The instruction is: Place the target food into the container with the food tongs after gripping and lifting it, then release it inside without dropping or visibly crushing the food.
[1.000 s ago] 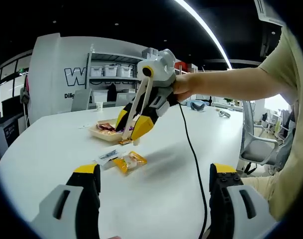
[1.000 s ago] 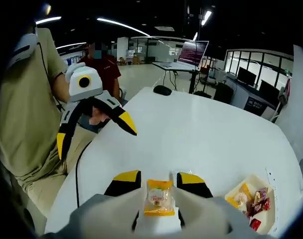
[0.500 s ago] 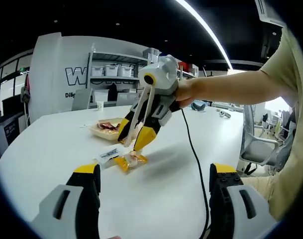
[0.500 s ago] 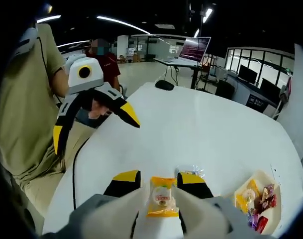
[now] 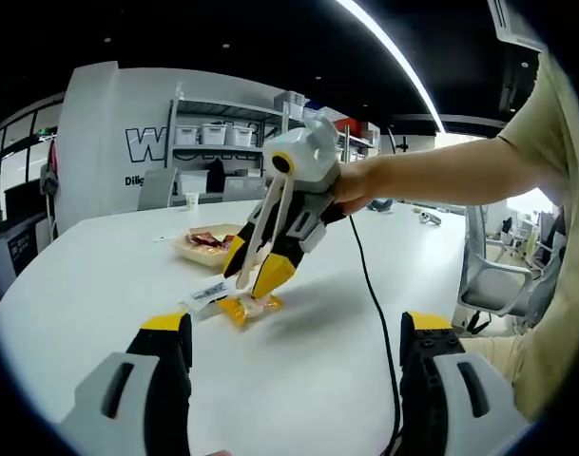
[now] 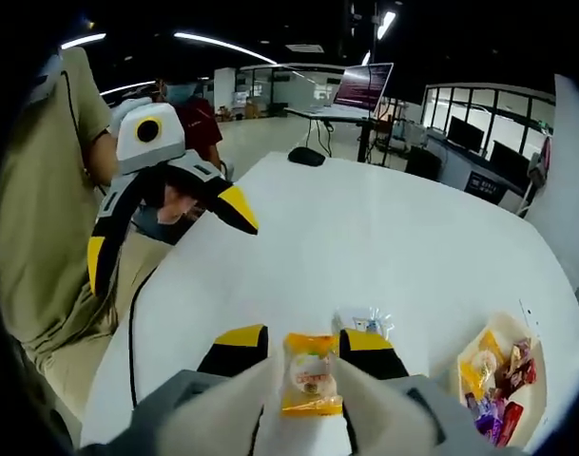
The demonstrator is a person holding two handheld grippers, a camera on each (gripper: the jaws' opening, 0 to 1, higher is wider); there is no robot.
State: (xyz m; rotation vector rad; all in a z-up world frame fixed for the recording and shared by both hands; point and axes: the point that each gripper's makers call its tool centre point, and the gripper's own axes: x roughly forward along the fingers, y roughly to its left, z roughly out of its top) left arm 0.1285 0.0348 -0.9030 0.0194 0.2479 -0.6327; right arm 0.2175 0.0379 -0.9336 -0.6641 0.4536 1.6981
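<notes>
A yellow snack packet (image 5: pixel 250 307) lies on the white table (image 5: pixel 318 370), beside a clear packet (image 5: pixel 205 295). My right gripper (image 5: pixel 254 264) hangs over it, shut on cream food tongs (image 5: pixel 271 211) whose tips reach down to the packet. In the right gripper view the yellow packet (image 6: pixel 311 383) sits between the two tong arms (image 6: pixel 370 394), ahead of my right gripper (image 6: pixel 303 340); whether the tongs pinch it I cannot tell. The beige tray (image 5: pixel 188 249) of wrapped snacks stands behind it, also seen as the tray (image 6: pixel 531 404) at right. My left gripper (image 5: pixel 296 328) is open and holds nothing.
A black cable (image 5: pixel 370 285) trails from the right gripper across the table. An office chair (image 5: pixel 489 275) stands past the table's edge. A dark mouse (image 6: pixel 306 155) and a screen (image 6: pixel 363 87) sit at the far end. A person (image 6: pixel 189 114) in red sits beyond.
The right gripper has come down from above the tray's side to the yellow packet, bringing the tong tips onto it. The packet stays on the table. The left gripper has held still.
</notes>
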